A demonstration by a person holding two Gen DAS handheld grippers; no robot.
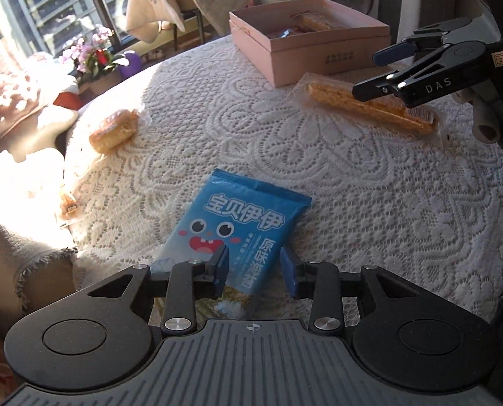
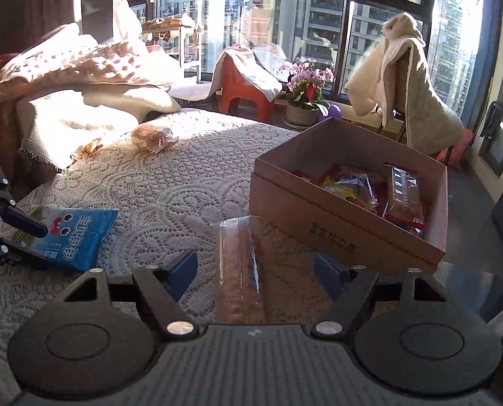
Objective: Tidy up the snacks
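Blue snack pouch (image 1: 241, 226) lies flat on lace tablecloth (image 1: 353, 182), long axis running away from left gripper (image 1: 255, 267), whose pads straddle its near end w/o pressing; right gripper (image 2: 255, 270) spread wide over clear-wrapped cake bar (image 2: 239, 270), lengthwise btw fingers, beside box (image 2: 346, 233)

Your left gripper (image 1: 255, 267) covers the near end of the blue snack packet (image 1: 241, 223), so you cannot tell whether its pads press it. The print on the pink box (image 1: 339, 57) is too small to read. The snacks inside the box (image 2: 370, 189) blur together.
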